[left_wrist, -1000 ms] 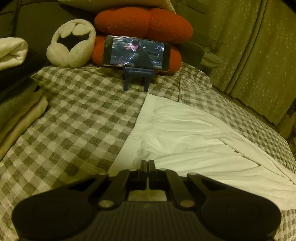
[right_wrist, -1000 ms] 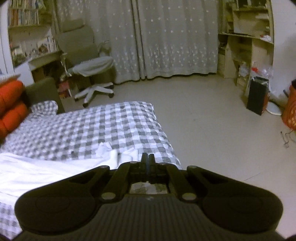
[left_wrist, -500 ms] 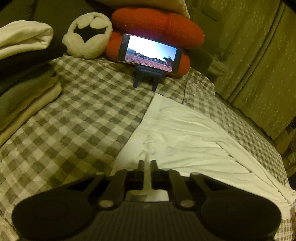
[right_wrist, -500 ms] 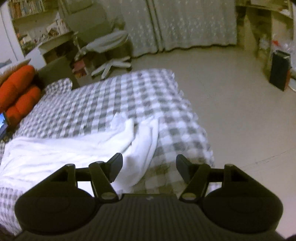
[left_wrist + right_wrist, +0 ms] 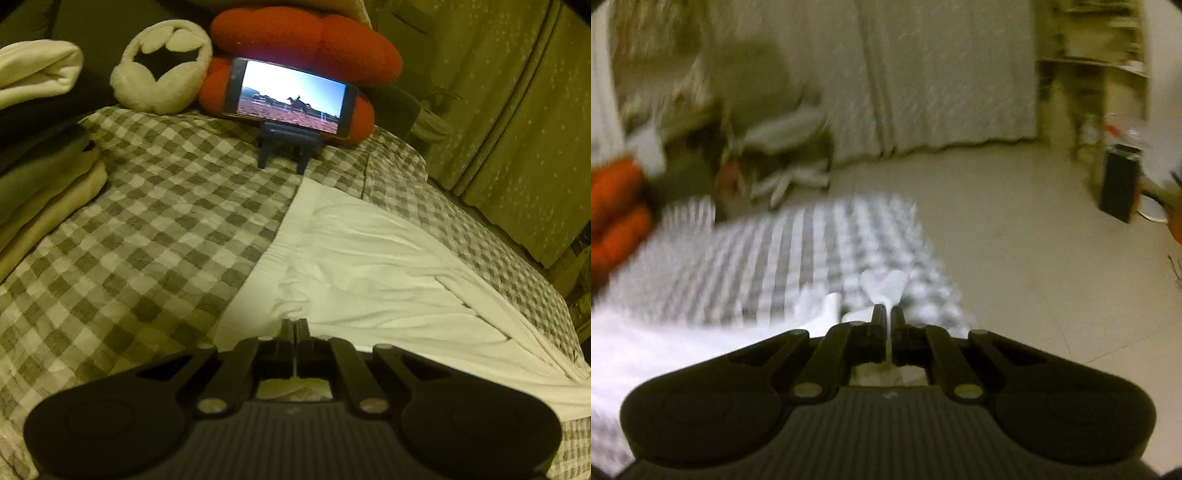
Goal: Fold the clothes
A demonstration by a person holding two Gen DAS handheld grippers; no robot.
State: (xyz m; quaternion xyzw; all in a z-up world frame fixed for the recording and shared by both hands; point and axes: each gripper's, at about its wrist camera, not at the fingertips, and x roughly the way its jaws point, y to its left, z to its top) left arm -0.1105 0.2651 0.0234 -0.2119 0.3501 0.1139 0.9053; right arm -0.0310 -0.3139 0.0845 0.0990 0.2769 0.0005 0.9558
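Observation:
A white garment (image 5: 369,266) lies spread lengthwise on the checked bed cover (image 5: 147,221). My left gripper (image 5: 295,324) sits at its near edge, jaws closing tight, with a thin strip of white cloth pinched between the fingertips. In the blurred right wrist view, my right gripper (image 5: 886,312) is at the garment's (image 5: 665,343) other end near the bed's foot. Its jaws are closing tight on a white fold that pokes up past the fingertips.
A phone on a small stand (image 5: 291,98) leans against red cushions (image 5: 306,40), with white earmuffs (image 5: 159,70) beside it. Folded clothes (image 5: 37,184) are stacked at the left. Beyond the bed's foot are bare floor, an office chair (image 5: 775,129) and a black bag (image 5: 1119,184).
Both grippers opened and shut again on the white garment. The right one spread wide over the garment's end, then closed on a fold; its view is now blurred. The left parted only slightly.

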